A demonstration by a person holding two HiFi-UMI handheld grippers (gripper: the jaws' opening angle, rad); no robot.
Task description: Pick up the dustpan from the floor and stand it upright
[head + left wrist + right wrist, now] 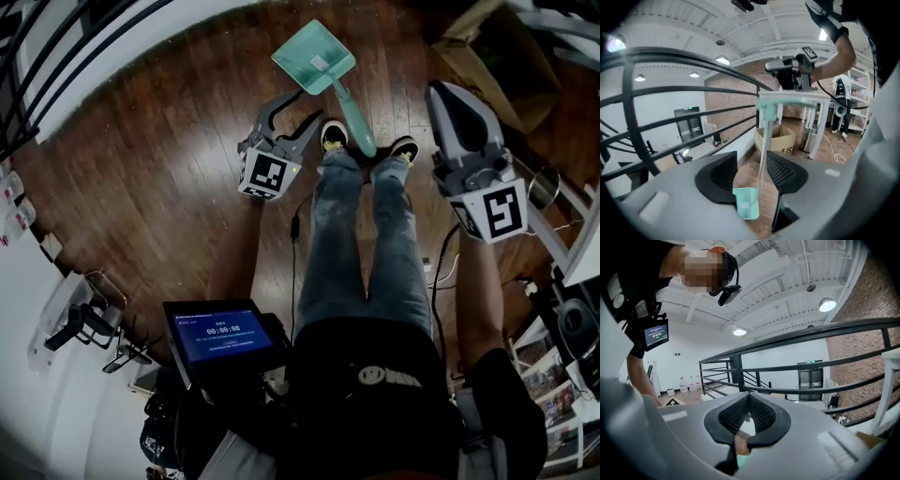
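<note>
1. At the far left a black railing [56, 66] runs along the edge of the wooden floor [169, 187].
2. Near the person's chest, on the left, a small screen [221, 339] glows blue.
3. The left gripper [289, 117] is held out over the floor, left of the person's shoes [335, 134]. Its jaws stand apart at a middling width with nothing between the pads. In the left gripper view [752, 171] the dustpan only shows through the gap, farther off.
4. The teal dustpan [314, 58] stands upright just in front of the shoes, its pan on the floor on the far side. Its handle rises toward the head camera and ends between the toes. The left gripper view shows the pan [746, 204] on the boards and the thin handle going straight up from it. Neither gripper touches it.
5. The right gripper [442, 89] is held to the right of the shoes and clear of the dustpan. In the right gripper view [746, 397] its jaw tips meet, and they grip nothing.
6. At the far right a cardboard box [487, 66] sits on the floor.
</note>
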